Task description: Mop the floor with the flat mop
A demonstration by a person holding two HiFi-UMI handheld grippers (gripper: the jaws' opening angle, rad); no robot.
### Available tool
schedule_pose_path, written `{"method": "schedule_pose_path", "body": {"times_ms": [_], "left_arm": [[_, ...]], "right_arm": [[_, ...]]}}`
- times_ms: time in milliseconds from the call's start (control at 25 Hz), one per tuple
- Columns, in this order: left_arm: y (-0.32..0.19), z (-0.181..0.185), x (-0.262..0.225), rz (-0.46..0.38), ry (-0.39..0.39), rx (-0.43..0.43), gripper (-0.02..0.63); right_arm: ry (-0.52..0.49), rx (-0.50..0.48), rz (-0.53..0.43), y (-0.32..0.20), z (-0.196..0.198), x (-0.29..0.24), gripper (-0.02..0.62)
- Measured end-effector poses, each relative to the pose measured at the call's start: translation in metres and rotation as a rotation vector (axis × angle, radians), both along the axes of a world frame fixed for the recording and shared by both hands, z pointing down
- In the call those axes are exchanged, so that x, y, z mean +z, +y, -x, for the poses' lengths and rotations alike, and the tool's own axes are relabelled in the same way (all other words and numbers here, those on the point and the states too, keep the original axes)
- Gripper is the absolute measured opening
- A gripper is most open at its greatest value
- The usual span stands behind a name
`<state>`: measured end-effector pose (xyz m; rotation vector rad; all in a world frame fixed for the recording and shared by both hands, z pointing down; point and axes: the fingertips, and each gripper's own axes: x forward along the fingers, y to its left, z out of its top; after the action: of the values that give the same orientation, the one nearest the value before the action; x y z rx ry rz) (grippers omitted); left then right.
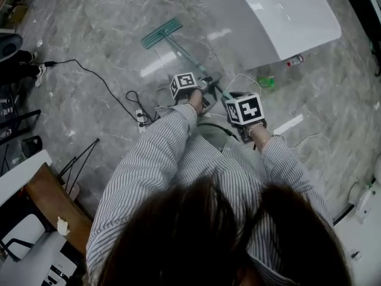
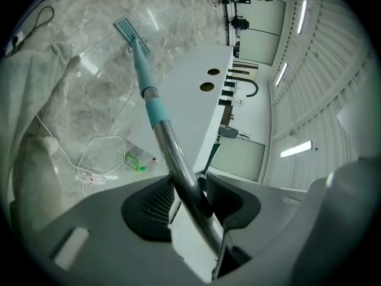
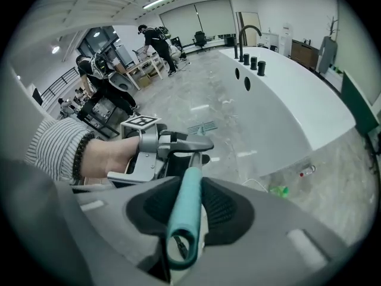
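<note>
Clamps mop shaft point(image 2: 177, 157) in left hand-held gripper point(image 2: 190, 198), teal handle end point(image 3: 180, 243) in right hand-held gripper point(image 3: 188, 207). Holds mop head point(image 1: 161, 33) flat on marble floor point(image 1: 89, 40), out front, near white bench point(image 1: 286, 16).

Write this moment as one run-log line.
task: floor mopping | left gripper: shut on mop pole | right gripper: shut on teal mop grip | mop head: on floor beside white counter
</note>
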<state>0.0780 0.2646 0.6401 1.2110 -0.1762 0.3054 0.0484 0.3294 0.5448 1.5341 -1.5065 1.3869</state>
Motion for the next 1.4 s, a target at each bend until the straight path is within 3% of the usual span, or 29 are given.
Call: {"method": "schedule_pose_path", "body": {"times_ms": [240, 600, 1400], "left_arm": [[0.084, -0.005, -0.038, 0.082, 0.026, 0.122, 0.172], [0.149, 0.002, -0.079, 0.171, 0.077, 0.177, 0.172], [0.164, 0.013, -0.077, 0.172, 0.092, 0.255, 0.175]], "right_arm": [[-0.005, -0.004, -0.042, 0.073, -0.003, -0.042, 0.114], [-0.007, -0.010, 0.014, 0.128, 0.005, -0.084, 0.114], [-0.009, 0.012, 0.022, 0.140, 0.018, -0.080, 0.114]]}}
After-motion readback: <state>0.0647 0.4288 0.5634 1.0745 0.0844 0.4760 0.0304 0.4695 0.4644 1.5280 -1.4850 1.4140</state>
